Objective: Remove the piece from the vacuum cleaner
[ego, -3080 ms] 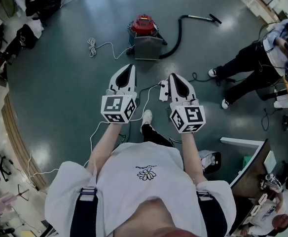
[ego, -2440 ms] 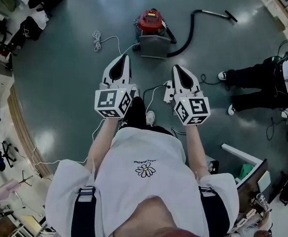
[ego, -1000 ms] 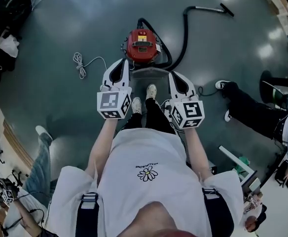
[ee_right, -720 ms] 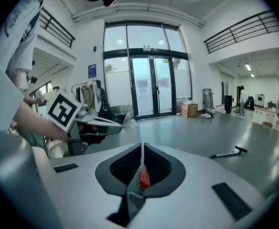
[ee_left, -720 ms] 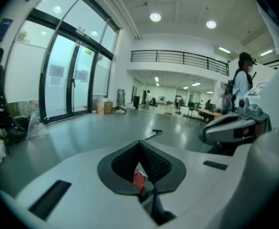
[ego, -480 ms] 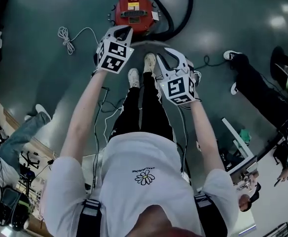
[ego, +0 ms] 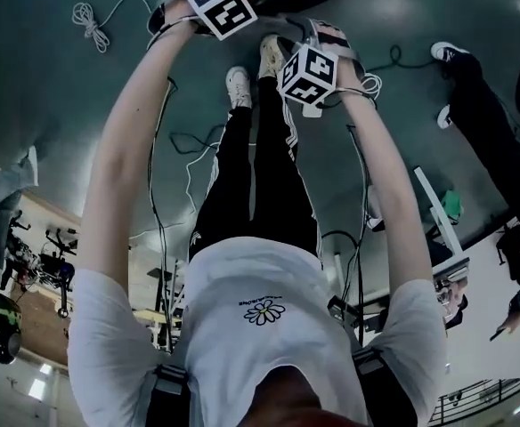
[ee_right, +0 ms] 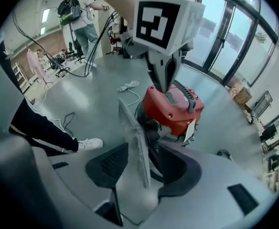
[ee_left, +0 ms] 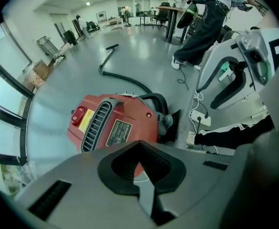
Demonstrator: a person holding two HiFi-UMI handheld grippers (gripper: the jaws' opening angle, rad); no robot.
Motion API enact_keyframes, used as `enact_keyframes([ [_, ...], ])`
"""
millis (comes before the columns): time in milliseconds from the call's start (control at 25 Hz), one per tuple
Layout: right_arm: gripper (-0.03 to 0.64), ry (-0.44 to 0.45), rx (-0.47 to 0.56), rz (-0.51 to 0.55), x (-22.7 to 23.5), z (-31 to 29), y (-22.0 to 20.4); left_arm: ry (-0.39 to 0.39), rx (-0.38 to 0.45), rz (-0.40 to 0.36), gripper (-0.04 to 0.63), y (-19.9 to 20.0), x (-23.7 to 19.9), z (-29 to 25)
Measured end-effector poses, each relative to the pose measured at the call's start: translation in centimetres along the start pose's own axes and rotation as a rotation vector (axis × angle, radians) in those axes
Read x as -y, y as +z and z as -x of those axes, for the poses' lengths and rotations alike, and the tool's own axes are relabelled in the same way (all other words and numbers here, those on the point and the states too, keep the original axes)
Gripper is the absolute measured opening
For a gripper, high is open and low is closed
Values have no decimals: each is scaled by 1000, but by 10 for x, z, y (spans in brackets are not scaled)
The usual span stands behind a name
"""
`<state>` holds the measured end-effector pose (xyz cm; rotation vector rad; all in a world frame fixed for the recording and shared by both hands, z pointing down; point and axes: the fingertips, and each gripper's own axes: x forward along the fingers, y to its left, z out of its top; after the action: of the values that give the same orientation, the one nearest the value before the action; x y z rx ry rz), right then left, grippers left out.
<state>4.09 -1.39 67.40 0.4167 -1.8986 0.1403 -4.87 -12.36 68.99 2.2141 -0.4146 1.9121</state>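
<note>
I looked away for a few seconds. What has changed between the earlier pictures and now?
The person walked up to the red vacuum cleaner and bent over; both grippers went down to it. The right hand-held gripper has just been opening its jaws, which now straddle the edge of the grey panel without pinching it. The left hand-held gripper, jaws together, hangs over the vacuum cleaner. The hose and cord stayed put.

A grey flat panel point(ee_right: 135, 144) stands upright beside the red vacuum cleaner point(ee_left: 113, 125).
</note>
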Motion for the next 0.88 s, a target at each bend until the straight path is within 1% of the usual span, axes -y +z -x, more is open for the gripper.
enact_keyframes([
  [80, 182, 40, -48, -4, -5, -16, -8, -9, -49, -31, 3, -6, 0, -4],
  [160, 181, 66, -82, 0, -8, -28, -13, -21, -69, -11, 3, -13, 5, -10],
  [240, 181, 82, -111, 8, -8, -37, -17, -19, -47, 17, 5, -14, 9, -14],
  [280, 182, 88, -132, 13, -6, -42, -20, -18, -41, 11, 5, -13, 9, -14],
  [360, 181, 96, -178, 23, -3, -52, -28, -20, -43, -25, 5, -10, 9, -13],
  [440, 181, 107, -224, 20, -2, -63, -35, -6, -9, -54, 3, 1, 4, -9],
  [480, 181, 118, -252, 18, -2, -67, -38, 3, 17, -46, 3, 7, 1, -8],
  [520, 181, 128, -283, 22, -3, -72, -42, 2, 29, -23, 3, 11, -1, -8],
  [600, 181, 144, -330, 49, -8, -79, -47, -20, 19, 26, 3, 8, 0, -13],
  [720, 179, 135, -362, 112, -14, -87, -50, -33, 36, 40, 3, 5, 3, -16],
  [760, 136, 114, -368, 133, -13, -88, -50, -45, 41, 47, 5, 5, 3, -16],
  [800, 27, 88, -371, 153, -12, -89, -50, -61, 43, 59, 5, 6, 3, -17],
  [880, 23, 69, -369, 184, -16, -89, -50, -91, 41, 80, 3, 6, 2, -16],
])
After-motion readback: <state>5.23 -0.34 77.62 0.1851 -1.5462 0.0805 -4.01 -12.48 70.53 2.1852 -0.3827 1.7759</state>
